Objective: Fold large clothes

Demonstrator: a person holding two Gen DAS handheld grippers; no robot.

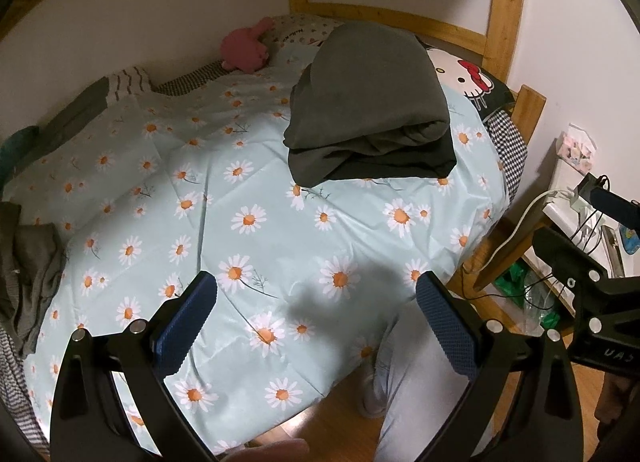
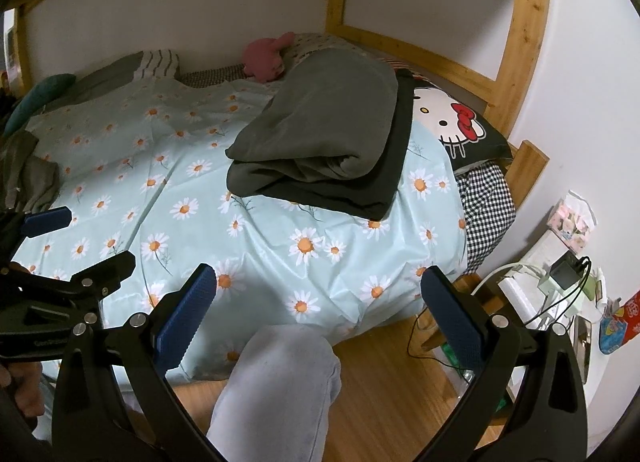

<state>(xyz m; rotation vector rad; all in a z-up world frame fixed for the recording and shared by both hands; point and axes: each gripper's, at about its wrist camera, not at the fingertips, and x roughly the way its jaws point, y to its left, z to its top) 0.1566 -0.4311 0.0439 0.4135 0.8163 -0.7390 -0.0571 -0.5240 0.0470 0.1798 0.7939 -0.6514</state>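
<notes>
Left hand-held gripper (image 1: 316, 294) spread | right hand-held gripper (image 2: 319, 288) spread | folded dark clothes (image 1: 368, 110) hide pillow (image 1: 464, 74) partly

Dim, warm indoor light, soft shadows on the daisy sheet (image 1: 248, 198), strong fisheye bending and dark corners.

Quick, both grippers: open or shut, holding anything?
Left gripper: open, holding nothing, above the daisy sheet.
Right gripper: open, holding nothing; the folded grey clothes lie apart on the bed.

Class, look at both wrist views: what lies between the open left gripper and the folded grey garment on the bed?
Only bare daisy bedspread separates the left gripper from the folded grey garment; both wrist views show this.
</notes>
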